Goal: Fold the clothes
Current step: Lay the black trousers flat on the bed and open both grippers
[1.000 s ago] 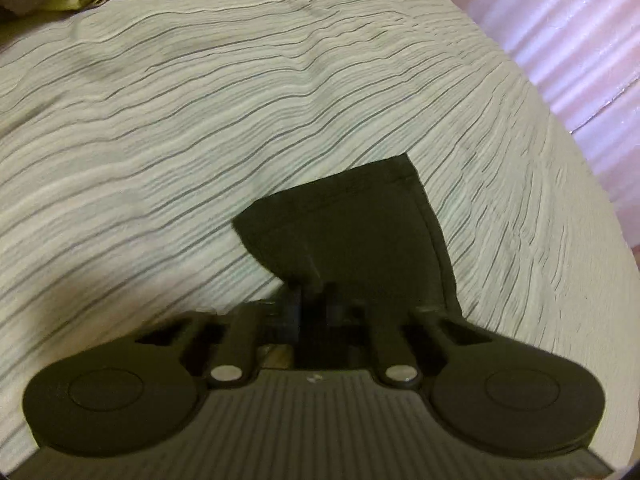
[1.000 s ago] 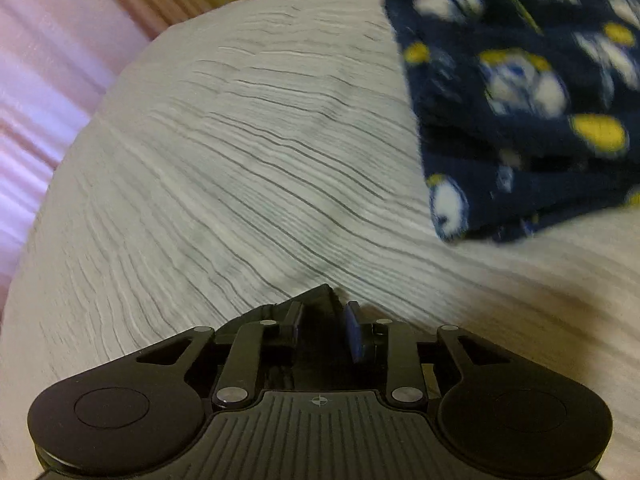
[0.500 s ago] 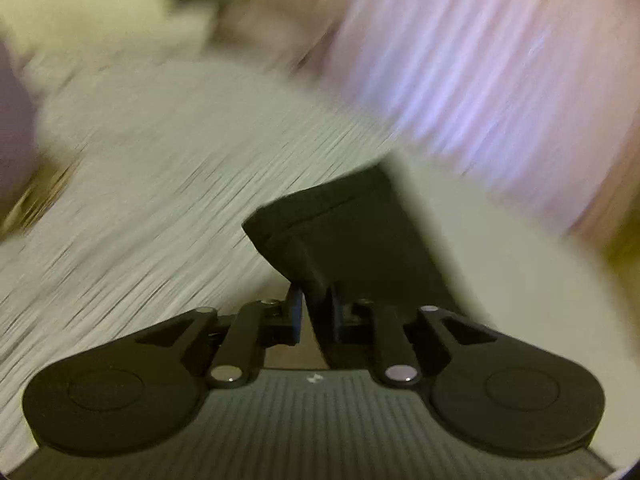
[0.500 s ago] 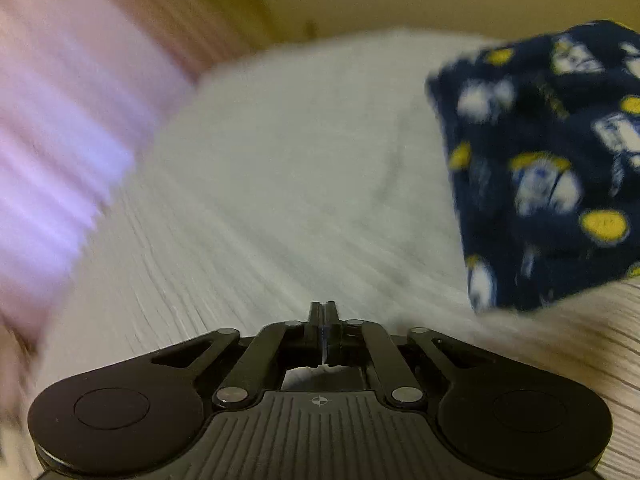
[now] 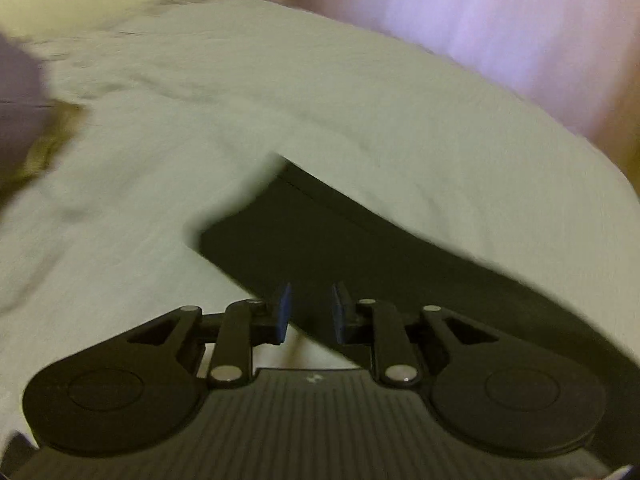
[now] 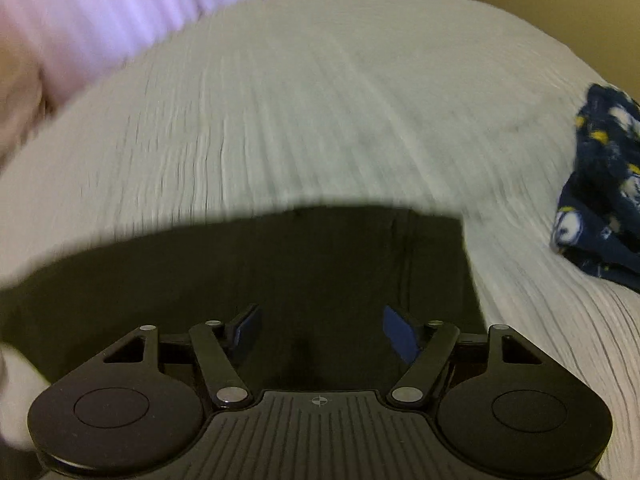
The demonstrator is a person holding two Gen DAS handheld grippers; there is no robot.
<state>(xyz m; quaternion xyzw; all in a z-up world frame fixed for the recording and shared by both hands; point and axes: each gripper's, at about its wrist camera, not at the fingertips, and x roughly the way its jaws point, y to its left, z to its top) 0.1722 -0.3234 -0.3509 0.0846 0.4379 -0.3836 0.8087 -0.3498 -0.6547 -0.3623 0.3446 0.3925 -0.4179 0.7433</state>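
A dark garment (image 5: 360,248) lies flat on the pale ribbed bedspread (image 5: 280,100), one corner pointing up the left wrist view. My left gripper (image 5: 310,312) hovers over its near edge with a narrow gap between the blue pads (image 5: 282,312); cloth shows through the gap but the pads do not press on it. In the right wrist view the same garment (image 6: 320,260) spreads wide under my right gripper (image 6: 320,332). Its jaws are opening and stand far apart, pads clear of the cloth. Both views are motion-blurred.
A folded navy fleece with white and yellow prints (image 6: 600,200) rests on the bedspread (image 6: 320,100) at the right. A pink curtain (image 5: 500,20) hangs past the far edge of the bed. Purple and yellowish cloth (image 5: 24,120) sits at the left.
Both grippers were pinched shut, the left on a corner of the dark garment. Now both have let go, the right springing wide. Both views have rolled and the garment lies flat.
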